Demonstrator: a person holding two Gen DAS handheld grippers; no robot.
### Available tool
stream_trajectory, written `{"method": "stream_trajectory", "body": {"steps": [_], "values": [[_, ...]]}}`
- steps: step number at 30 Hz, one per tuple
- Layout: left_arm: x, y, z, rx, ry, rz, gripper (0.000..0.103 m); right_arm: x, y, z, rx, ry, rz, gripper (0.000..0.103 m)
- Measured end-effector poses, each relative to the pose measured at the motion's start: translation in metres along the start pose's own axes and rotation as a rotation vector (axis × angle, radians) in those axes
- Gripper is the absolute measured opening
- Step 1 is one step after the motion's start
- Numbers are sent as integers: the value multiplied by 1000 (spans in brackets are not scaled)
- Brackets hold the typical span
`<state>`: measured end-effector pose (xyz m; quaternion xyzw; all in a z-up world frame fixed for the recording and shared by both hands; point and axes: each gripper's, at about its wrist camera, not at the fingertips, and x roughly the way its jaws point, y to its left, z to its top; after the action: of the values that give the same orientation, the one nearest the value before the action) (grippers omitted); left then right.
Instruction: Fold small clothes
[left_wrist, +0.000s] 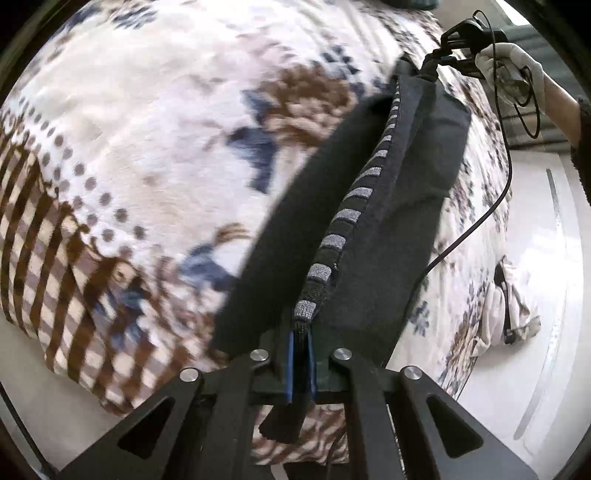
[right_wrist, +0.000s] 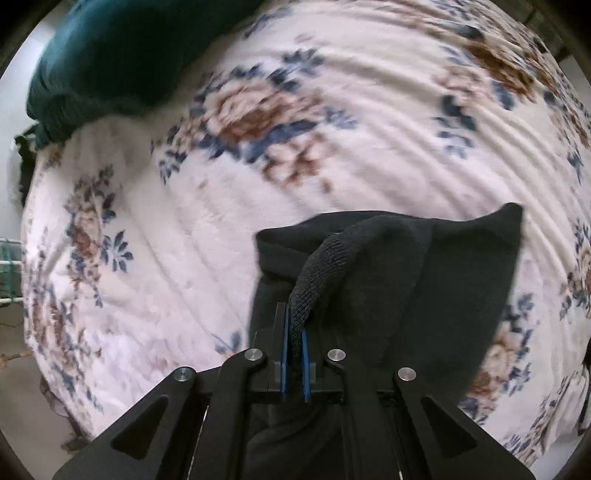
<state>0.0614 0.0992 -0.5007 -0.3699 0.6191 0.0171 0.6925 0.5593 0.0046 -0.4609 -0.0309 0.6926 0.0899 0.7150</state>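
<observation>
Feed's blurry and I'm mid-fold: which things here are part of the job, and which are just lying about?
In the job:
- dark garment, stretched between both grippers
- left gripper, shut on its striped edge
- right gripper, shut on its ribbed edge

Lying about:
- floral blanket underneath
- teal cloth at the far edge
- crumpled white cloth beside the blanket

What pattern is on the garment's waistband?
Grey and black stripes on the waistband, clearest in the left wrist view.
</observation>
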Motion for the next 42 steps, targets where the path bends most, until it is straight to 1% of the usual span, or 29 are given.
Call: {"method": "stream_trajectory", "body": {"steps": [3,4,5,6,7,8,9,10,11,12,13,14,16,19,20,22,23,24,25,26,27,28,29,30,33,37,40,41,42], "values": [[14,21,8,-4,41,-8,5,30,31,5,-14,24,-38,5],[20,25,11,-1,63,-8,8,38,37,5,-20,33,-59,6],[27,31,13,-2,88,-5,8,46,40,4,-24,50,-66,7],[32,36,16,-1,112,-14,13,52,40,4,-11,62,-52,8],[36,42,17,0,141,-7,21,53,39,3,1,62,-42,15],[37,47,19,-4,164,-13,25,49,36,-3,10,57,-14,25],[35,52,21,-9,169,-40,38,42,33,-11,12,54,46,33],[30,56,23,-10,162,-70,49,32,29,-23,11,54,103,50],[26,57,25,-7,156,-79,52,23,24,-37,7,48,128,60],[22,58,28,2,153,-80,53,13,18,-54,-3,35,139,60],[20,58,30,11,154,-81,53,1,11,-77,-18,17,146,60],[20,56,33,29,160,-78,53,-12,-3,-115,-20,6,148,60],[22,51,38,60,163,-65,53,-17,-29,-182,19,39,130,60],[28,36,41,119,175,-54,53,1,-69,-298,131,172,117,60],[31,32,41,135,175,-44,53,10,-80,-330,171,215,114,60],[37,24,39,165,183,-21,52,34,-99,-398,263,312,142,60],[39,21,38,174,183,-13,51,52,-108,-438,322,371,166,61],[41,18,36,188,181,7,50,60,-111,-457,350,394,183,60],[42,18,35,198,177,19,45,74,-115,-486,399,422,227,60],[42,16,32,208,171,20,36,82,-116,-503,432,423,271,50],[44,14,31,211,171,40,14,87,-117,-517,468,409,317,38],[46,14,31,214,174,62,9,89,-117,-523,489,397,338,8],[45,15,30,212,168,67,9,89,-119,-533,521,357,353,6],[44,15,28,202,158,75,5,86,-122,-541,553,313,356,6],[33,18,27,168,138,63,3,78,-129,-559,581,287,339,4],[26,7,22,241,126,91,3,56,-131,-567,539,262,300,4],[43,14,23,260,158,146,4,49,-128,-569,483,273,276,4],[50,18,24,245,183,156,4,53,-128,-565,478,290,269,4],[54,22,26,219,211,147,5,61,-120,-559,464,305,251,5]]}}
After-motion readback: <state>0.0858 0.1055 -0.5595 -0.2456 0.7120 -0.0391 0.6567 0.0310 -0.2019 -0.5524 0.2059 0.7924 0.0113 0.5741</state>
